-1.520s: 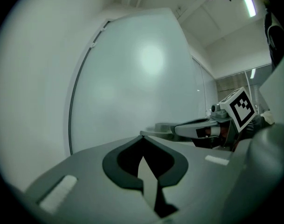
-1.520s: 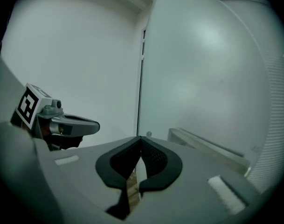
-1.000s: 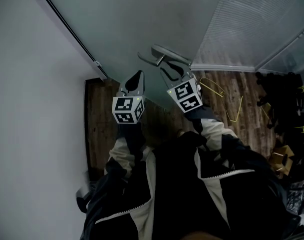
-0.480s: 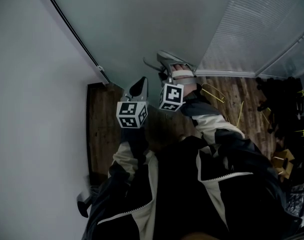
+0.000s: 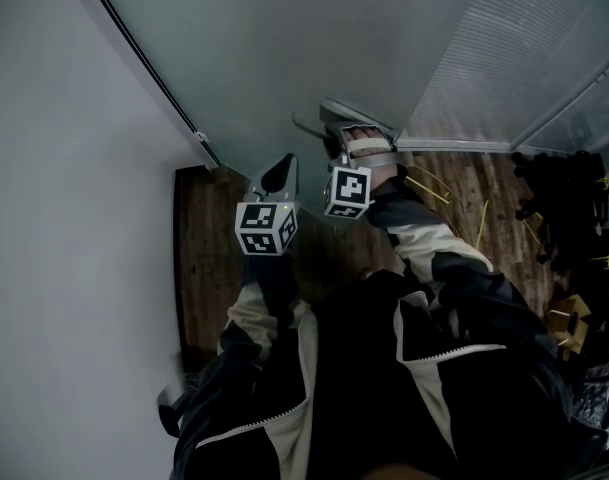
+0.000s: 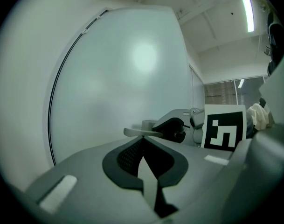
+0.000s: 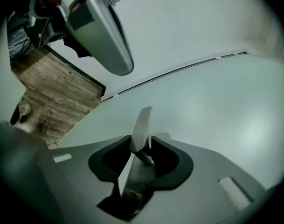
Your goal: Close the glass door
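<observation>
Your right gripper (image 7: 141,143) had just been closing, clamped on the handle (image 7: 142,119); left gripper (image 6: 142,146) together, empty; door (image 5: 284,48) needed your steady swing.

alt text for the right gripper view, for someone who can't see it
The right tool has just closed its jaws on a flat metal handle, which sticks up between them against the frosted glass door. A wood floor shows at the left, past the door's edge.
</observation>
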`<act>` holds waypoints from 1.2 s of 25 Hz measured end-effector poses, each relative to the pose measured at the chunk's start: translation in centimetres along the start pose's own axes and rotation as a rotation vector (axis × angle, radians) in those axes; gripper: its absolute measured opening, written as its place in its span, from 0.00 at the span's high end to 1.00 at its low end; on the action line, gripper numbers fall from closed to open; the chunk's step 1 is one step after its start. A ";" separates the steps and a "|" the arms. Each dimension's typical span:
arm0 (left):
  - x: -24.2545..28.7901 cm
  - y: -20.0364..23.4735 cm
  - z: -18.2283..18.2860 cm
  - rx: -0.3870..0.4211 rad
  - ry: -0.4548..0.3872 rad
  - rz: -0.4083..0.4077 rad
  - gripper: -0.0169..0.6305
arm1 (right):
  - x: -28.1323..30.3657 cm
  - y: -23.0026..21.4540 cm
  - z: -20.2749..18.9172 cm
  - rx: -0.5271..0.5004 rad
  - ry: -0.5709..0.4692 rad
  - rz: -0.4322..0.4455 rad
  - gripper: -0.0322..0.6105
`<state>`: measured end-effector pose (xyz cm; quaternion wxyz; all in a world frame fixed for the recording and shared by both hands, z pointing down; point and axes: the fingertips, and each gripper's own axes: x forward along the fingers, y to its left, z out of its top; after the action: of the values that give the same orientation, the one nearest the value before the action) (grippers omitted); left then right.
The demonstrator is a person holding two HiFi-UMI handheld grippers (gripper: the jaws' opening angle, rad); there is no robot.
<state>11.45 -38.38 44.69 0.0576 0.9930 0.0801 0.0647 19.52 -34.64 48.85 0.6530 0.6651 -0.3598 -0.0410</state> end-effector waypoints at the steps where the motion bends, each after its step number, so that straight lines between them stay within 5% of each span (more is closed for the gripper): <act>1: 0.0 0.0 0.0 -0.001 -0.001 -0.002 0.96 | 0.1 0.0 -0.1 0.001 0.001 0.003 0.73; 14: 4.5 -1.4 0.3 -0.066 -0.013 0.005 0.96 | 4.8 -2.7 -5.1 0.044 -0.017 0.027 0.71; 30: 20.4 -3.6 3.6 0.048 0.006 0.089 0.96 | 16.3 -9.5 -14.7 -0.028 -0.087 0.045 0.71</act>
<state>31.37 -31.87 43.13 0.0307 0.9965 0.0373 0.0683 43.32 -32.02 49.24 0.6467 0.6453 -0.4021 -0.0600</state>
